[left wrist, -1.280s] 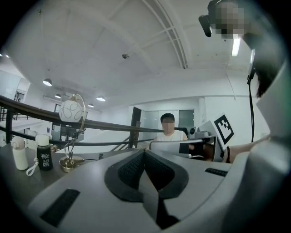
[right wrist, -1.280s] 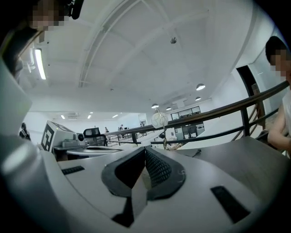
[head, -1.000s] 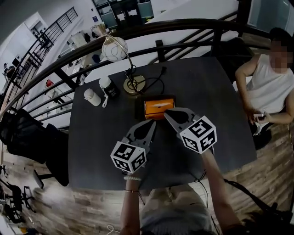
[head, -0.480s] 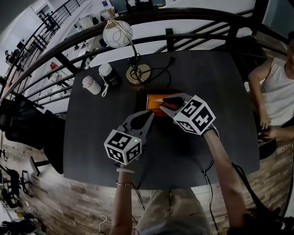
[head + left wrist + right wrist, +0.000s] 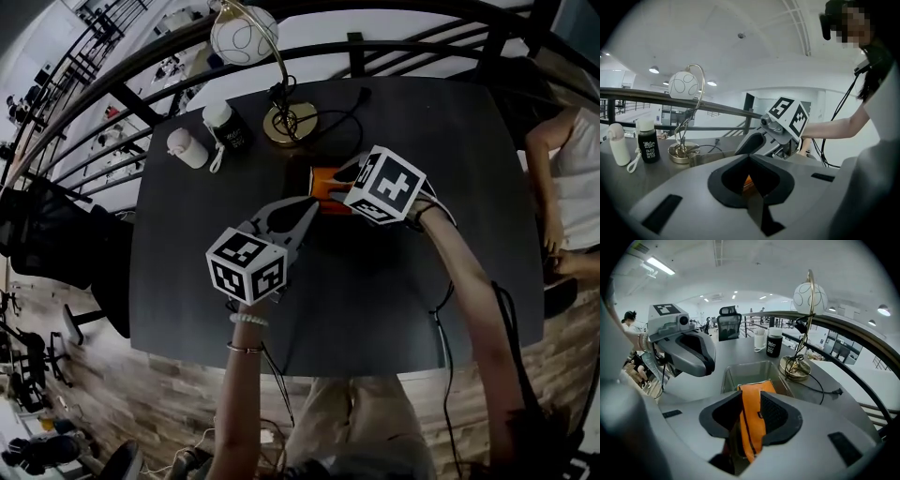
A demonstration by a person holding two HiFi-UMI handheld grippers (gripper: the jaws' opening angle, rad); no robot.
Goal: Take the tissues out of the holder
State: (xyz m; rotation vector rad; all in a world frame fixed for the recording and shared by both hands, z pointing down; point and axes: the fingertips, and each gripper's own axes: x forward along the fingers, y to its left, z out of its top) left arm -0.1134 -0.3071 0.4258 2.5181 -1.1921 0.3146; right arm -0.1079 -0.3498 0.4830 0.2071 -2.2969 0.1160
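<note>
The right gripper (image 5: 751, 395) is clamped on the orange tissue pack (image 5: 753, 420); the pack stands upright between its two jaws, and its far end reaches down into the holder. The holder (image 5: 740, 369) is an open-topped rectangular box with translucent walls. It rests on the dark table (image 5: 394, 281), toward 12 o'clock from the table centre in the head view.

The left gripper (image 5: 749, 158) has its jaws closed together with nothing between them. In the head view its tips sit just beside the holder, at 7 o'clock from the pack, and are not touching the pack. An orange patch shows through the opening behind the closed tips.

A desk lamp (image 5: 289, 122) with a brass base and a white globe stands at 11 o'clock from the holder. Its cord trails toward 1 o'clock. A black bottle (image 5: 225, 128) and a white bottle (image 5: 187, 147) stand side by side at 10 o'clock from the holder, well apart from it.
</note>
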